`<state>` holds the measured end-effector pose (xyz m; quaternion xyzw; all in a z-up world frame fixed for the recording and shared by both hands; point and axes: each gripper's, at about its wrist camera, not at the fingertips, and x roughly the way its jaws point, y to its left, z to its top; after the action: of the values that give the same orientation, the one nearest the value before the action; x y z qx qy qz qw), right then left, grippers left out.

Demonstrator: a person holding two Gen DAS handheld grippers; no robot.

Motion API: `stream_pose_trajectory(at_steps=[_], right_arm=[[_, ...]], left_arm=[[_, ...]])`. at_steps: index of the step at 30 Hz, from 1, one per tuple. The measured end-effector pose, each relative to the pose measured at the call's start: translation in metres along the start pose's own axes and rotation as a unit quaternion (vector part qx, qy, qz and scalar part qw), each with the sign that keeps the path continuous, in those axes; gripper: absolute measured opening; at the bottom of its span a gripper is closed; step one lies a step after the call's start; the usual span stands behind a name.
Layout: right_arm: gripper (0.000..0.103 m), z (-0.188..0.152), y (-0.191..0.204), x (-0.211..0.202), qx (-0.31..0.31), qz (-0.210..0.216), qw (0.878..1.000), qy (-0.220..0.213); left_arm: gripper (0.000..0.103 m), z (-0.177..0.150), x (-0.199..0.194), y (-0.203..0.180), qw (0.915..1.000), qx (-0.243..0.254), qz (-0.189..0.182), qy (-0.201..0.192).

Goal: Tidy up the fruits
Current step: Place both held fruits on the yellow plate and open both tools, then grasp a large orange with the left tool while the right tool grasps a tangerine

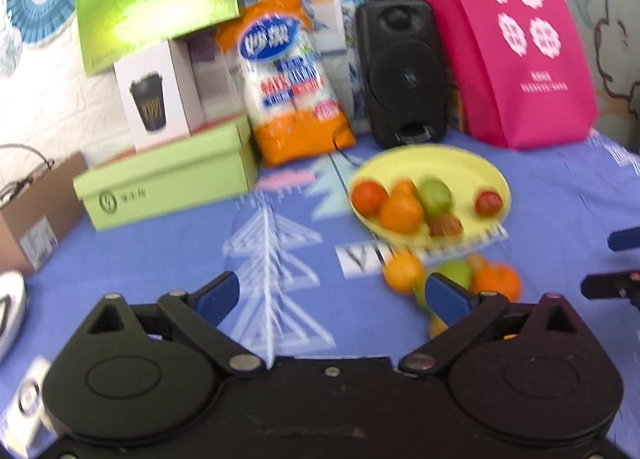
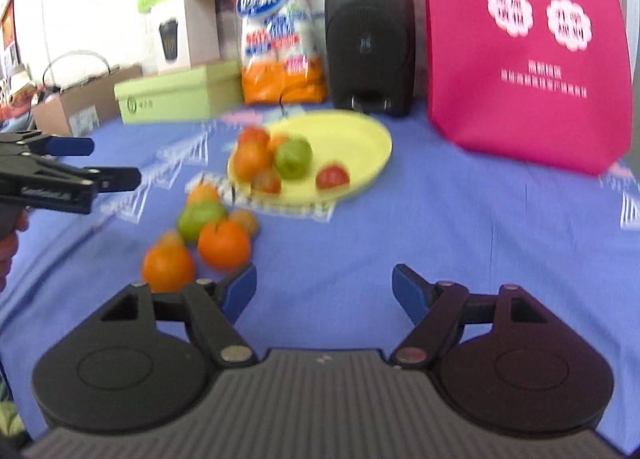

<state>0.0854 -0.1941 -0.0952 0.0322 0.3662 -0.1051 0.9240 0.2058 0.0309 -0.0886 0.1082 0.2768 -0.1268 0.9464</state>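
Both my grippers gape empty: left gripper [image 1: 334, 297], right gripper [image 2: 324, 293]. Loose fruit [image 2: 218, 235] sits on the cloth short of the yellow plate [image 2: 360, 135], ahead-left of my right, nearer it.

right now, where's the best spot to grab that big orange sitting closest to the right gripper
Take the orange across its round middle, coming down from above on its near, open side. The green fruit crowds it behind and another orange fruit sits beside it, so set the open right gripper with one finger front, one back.
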Motion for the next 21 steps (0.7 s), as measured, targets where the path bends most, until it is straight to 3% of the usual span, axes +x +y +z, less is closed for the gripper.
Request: stream_pose_trajectory(at_steps=[6, 8, 10, 12, 15, 21], right_arm=[[0.080, -0.025, 0.007, -0.003, -0.002, 0.002, 1.000, 0.023], [0.086, -0.028, 0.009, -0.004, -0.004, 0.004, 1.000, 0.022], [0.087, -0.029, 0.011, -0.002, -0.006, 0.001, 1.000, 0.024], [0.087, -0.029, 0.012, -0.002, -0.009, 0.000, 1.000, 0.023], [0.089, -0.029, 0.011, -0.002, -0.006, 0.003, 1.000, 0.023], [0.094, -0.031, 0.008, -0.002, -0.001, 0.012, 1.000, 0.020]], left_arm=[[0.100, -0.046, -0.010, -0.027, 0.9994, 0.017, -0.002, 0.030], [0.098, -0.060, -0.016, -0.048, 0.9984, 0.049, 0.017, 0.021], [0.088, -0.060, -0.020, -0.063, 0.9969, 0.075, 0.023, 0.005], [0.080, -0.060, -0.020, -0.074, 0.9960, 0.089, 0.007, 0.000], [0.077, -0.058, -0.019, -0.083, 0.9956, 0.093, -0.011, 0.000], [0.077, -0.053, -0.020, -0.081, 0.9968, 0.060, -0.052, 0.009]])
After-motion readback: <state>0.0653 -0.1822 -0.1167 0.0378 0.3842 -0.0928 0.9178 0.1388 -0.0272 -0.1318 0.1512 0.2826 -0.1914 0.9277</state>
